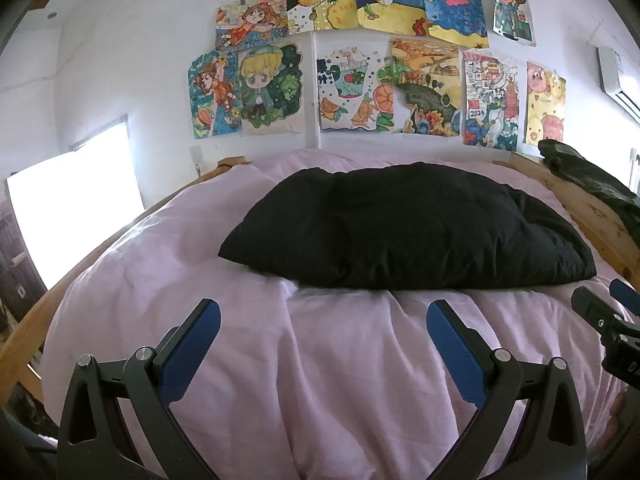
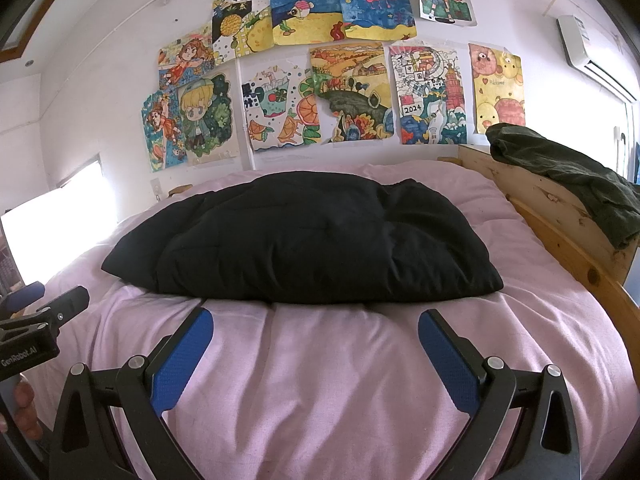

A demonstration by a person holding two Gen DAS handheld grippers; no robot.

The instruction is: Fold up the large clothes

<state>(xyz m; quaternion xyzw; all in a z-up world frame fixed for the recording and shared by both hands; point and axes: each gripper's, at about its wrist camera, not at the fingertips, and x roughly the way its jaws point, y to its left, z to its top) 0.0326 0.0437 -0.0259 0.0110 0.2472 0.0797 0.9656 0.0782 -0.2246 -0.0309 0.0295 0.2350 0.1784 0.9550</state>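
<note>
A black padded garment (image 1: 408, 226) (image 2: 304, 240) lies folded into a thick bundle in the middle of the pink bedcover (image 1: 352, 368) (image 2: 328, 380). My left gripper (image 1: 323, 312) hovers open just short of the bundle's near edge, nothing between its blue pads. My right gripper (image 2: 316, 320) also stands open a little in front of that edge, holding nothing. Each gripper shows at the edge of the other's view: the right one (image 1: 608, 320) at the far right, the left one (image 2: 44, 312) at the far left.
A wooden bed frame (image 2: 560, 216) runs along the right side, with a dark green garment (image 2: 568, 176) draped over it. Children's drawings (image 2: 320, 72) cover the white wall behind. A bright window (image 1: 72, 212) is at the left, an air conditioner (image 2: 588, 52) high on the right.
</note>
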